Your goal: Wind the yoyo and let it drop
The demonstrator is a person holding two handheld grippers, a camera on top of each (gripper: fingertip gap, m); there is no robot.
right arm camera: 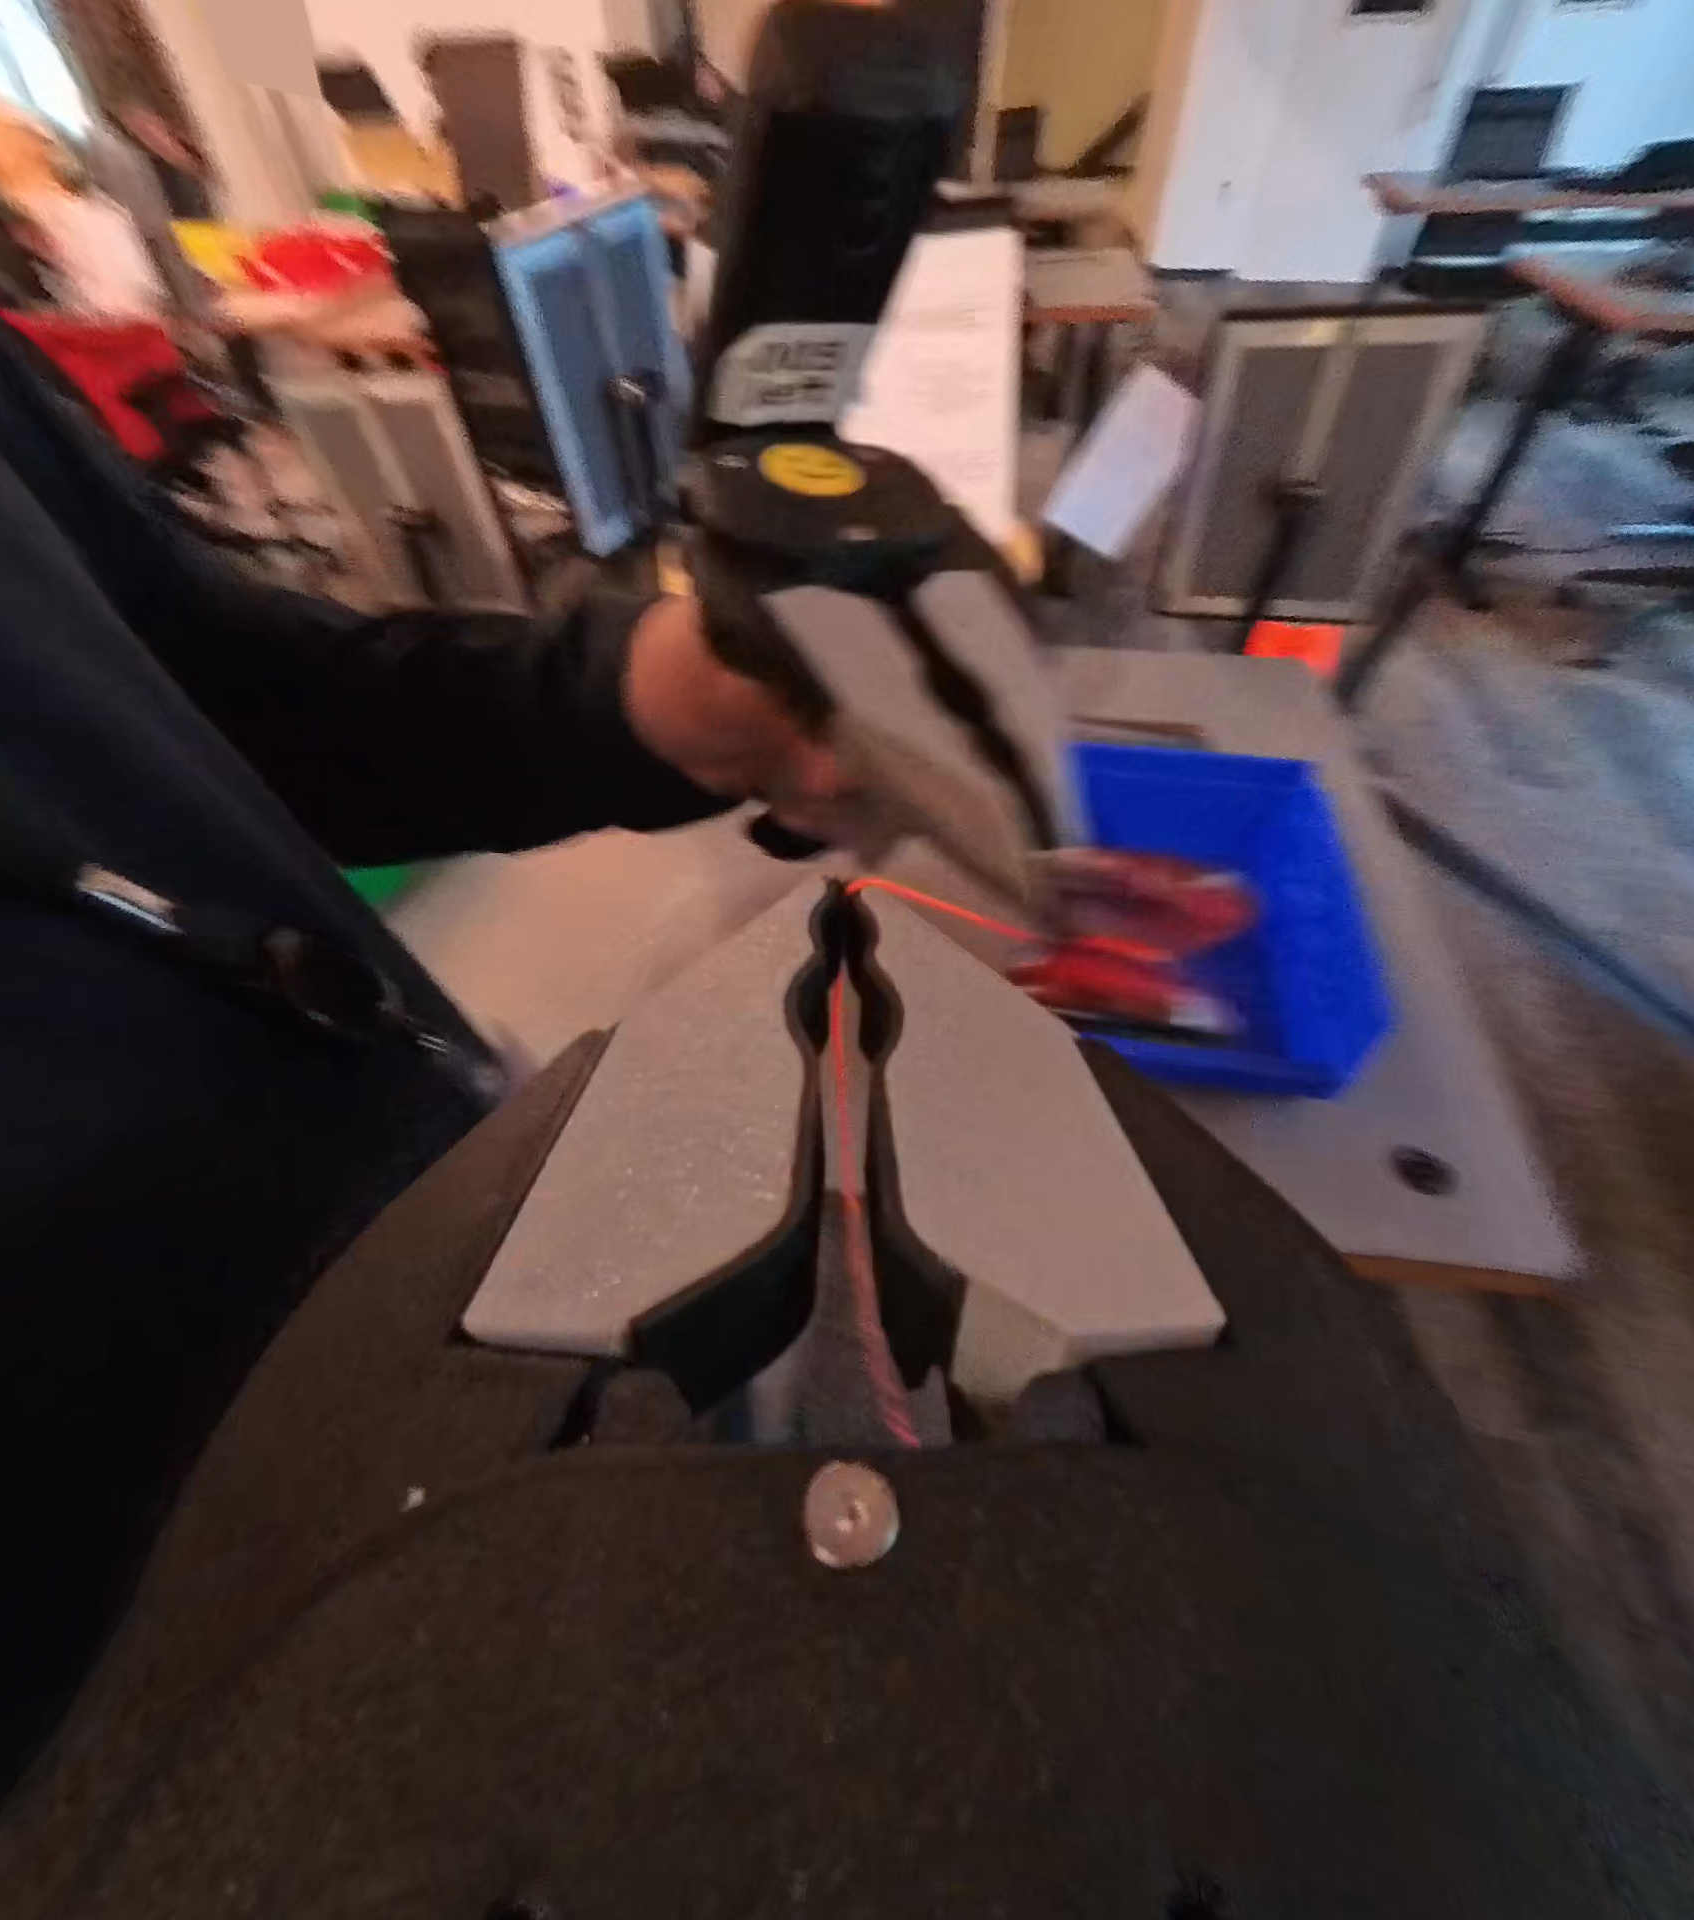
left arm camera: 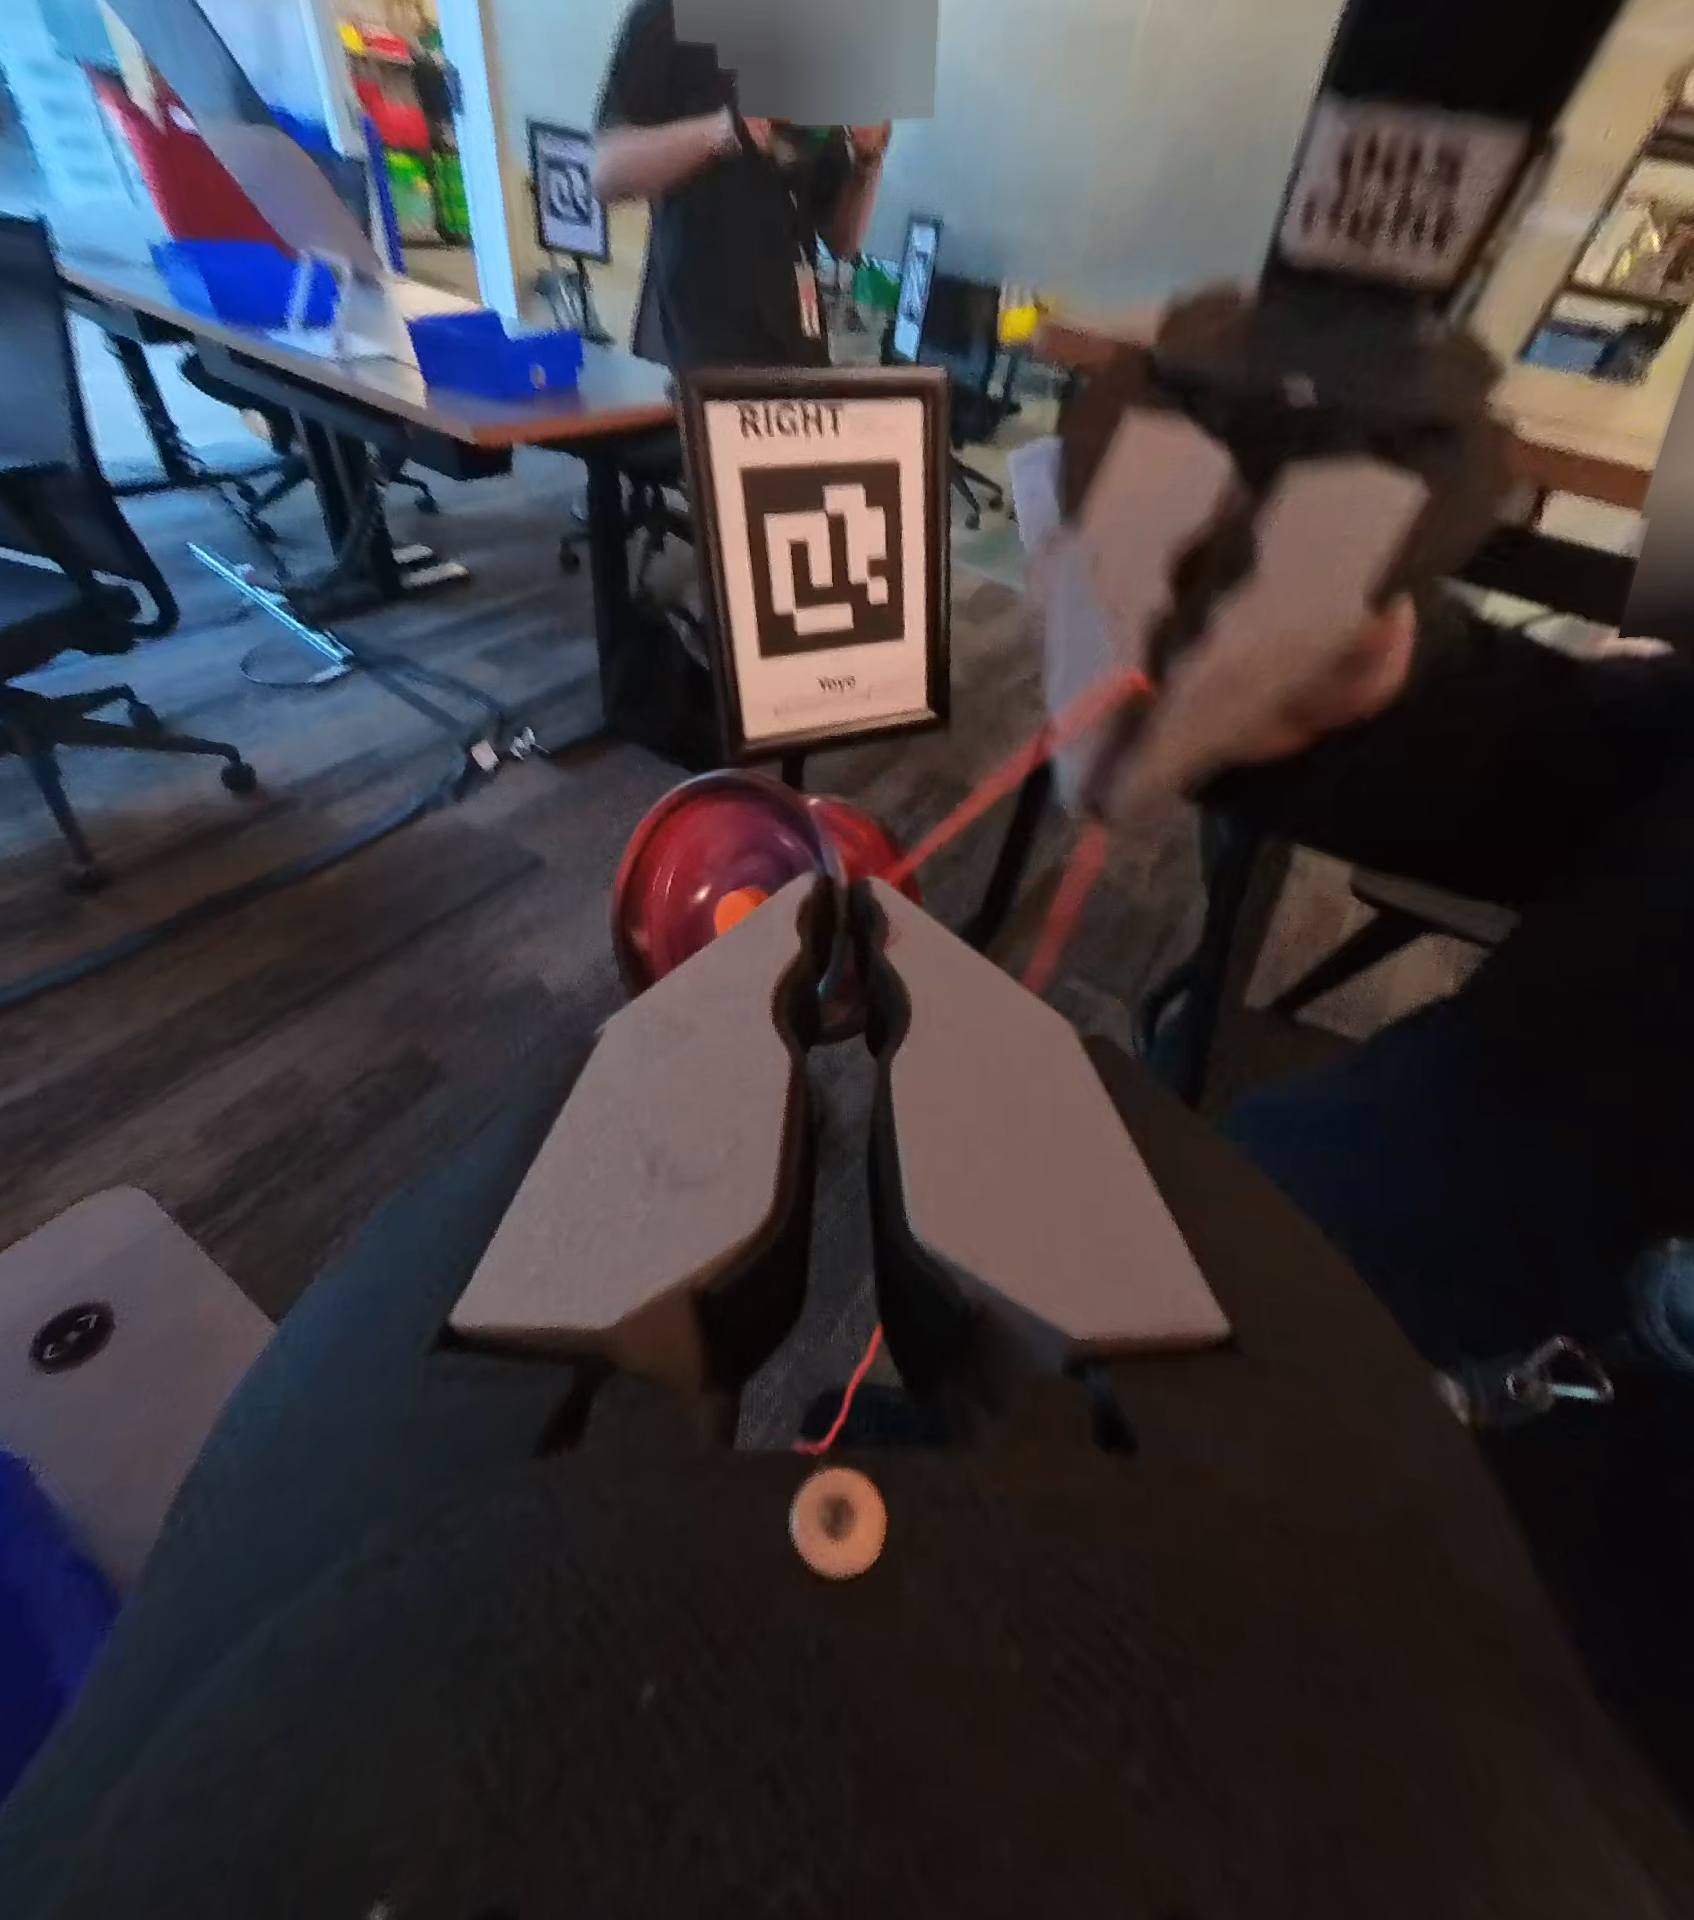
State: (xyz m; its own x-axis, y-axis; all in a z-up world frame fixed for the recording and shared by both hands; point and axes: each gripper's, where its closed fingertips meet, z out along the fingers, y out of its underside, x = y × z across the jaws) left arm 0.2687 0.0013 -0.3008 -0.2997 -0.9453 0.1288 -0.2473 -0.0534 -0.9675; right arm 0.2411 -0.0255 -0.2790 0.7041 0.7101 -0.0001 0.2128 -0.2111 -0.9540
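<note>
table: grey top below and off to one side of the work, blue bin on it. Both tools are up in the air over carpet, so a dropped yoyo probably lands on floor and rolls off.
left gripper: clenched on the yoyo's rim, the thin edge of one half pinched between the tips. Narrow bite on a curved metal lip; my read is that any twist or string tug can pop it out sideways.
right gripper: tips closed on the string, which runs down between the fingers and also out from the tips toward the yoyo. Risk: thin cord creeping through the pads under pull, so tension is lost and the winds go loose.
yoyo: red, midair at the left tips, just in front of the sign stand. Blurred in the right view, so I can't tell how much is wound.
string: red, taut-looking from the yoyo gap up to the right tool, with another length hanging below it. Risks: loops landing off the gap and over a rim, slack snagging the left tips, a crooked wind that binds on the drop.
</note>
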